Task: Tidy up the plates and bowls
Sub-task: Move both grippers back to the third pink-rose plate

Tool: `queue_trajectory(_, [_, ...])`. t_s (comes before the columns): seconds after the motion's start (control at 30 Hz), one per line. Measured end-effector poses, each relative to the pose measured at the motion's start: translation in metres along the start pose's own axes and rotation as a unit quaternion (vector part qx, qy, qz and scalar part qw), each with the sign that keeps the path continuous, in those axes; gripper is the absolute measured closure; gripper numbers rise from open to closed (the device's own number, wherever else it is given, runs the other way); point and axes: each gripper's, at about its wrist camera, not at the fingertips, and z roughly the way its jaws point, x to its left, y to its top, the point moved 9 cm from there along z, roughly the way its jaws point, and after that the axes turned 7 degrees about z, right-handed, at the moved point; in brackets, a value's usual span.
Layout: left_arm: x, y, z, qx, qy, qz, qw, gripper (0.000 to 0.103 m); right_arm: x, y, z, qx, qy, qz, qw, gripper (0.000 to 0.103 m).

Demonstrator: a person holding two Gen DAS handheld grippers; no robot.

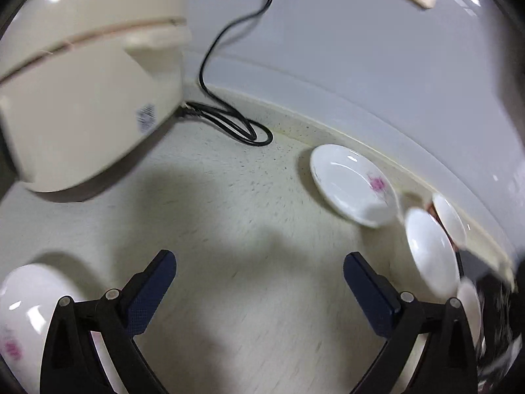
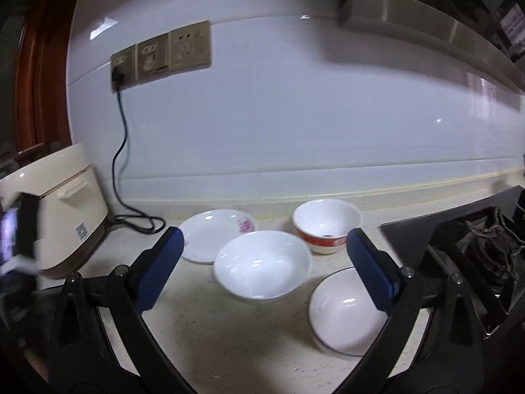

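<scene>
Two grippers hung over the speckled countertop [image 2: 229, 328], both with fingers spread wide and nothing between them. The right gripper [image 2: 262, 256] hovered above a cluster of dishes: a plain white bowl [image 2: 262, 267] sat dead centre between its blue pads, a flowered plate [image 2: 213, 234] lay just behind it to the left, a red-banded bowl [image 2: 323, 226] stood to the far right, and a blue-rimmed bowl [image 2: 344, 315] sat nearest, partly hidden by the right finger. At the left stood a cream rice cooker [image 2: 62, 210], its black cord [image 2: 121, 151] running up to the wall sockets [image 2: 160, 54]. A black stove [image 2: 459, 249] filled the right edge. The left gripper [image 1: 259, 282] hovered over bare counter, with another flowered bowl [image 1: 23, 315] at its near left, touching nothing.
</scene>
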Motion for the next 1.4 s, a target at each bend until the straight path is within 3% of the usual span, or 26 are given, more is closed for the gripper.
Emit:
queue_trajectory(0.33, [-0.027,0.052,0.081,-0.004,0.066,0.008,0.9978,0.000,-0.046,-0.009,0.022,0.045,-0.035,0.088,0.994,0.002])
queue_trajectory(0.63, [-0.038,0.065,0.126,0.030,0.121,0.055,0.9907,0.000,-0.064,-0.002,0.017,0.035,-0.047,0.132,0.990,0.002])
queue_trajectory(0.8, [-0.030,0.060,0.120,0.033,0.120,0.049,0.9910,0.000,-0.056,-0.005,0.018,0.036,-0.045,0.114,0.992,0.002])
queue_trajectory(1.0, [-0.029,0.039,0.098,0.023,0.136,0.105,0.9848,0.000,-0.050,-0.005,0.017,0.030,-0.037,0.107,0.993,0.002])
queue_trajectory(1.4, [-0.019,-0.036,0.035,0.042,0.070,0.107,0.9909,0.000,-0.045,-0.001,0.013,0.013,-0.008,0.110,0.994,0.002])
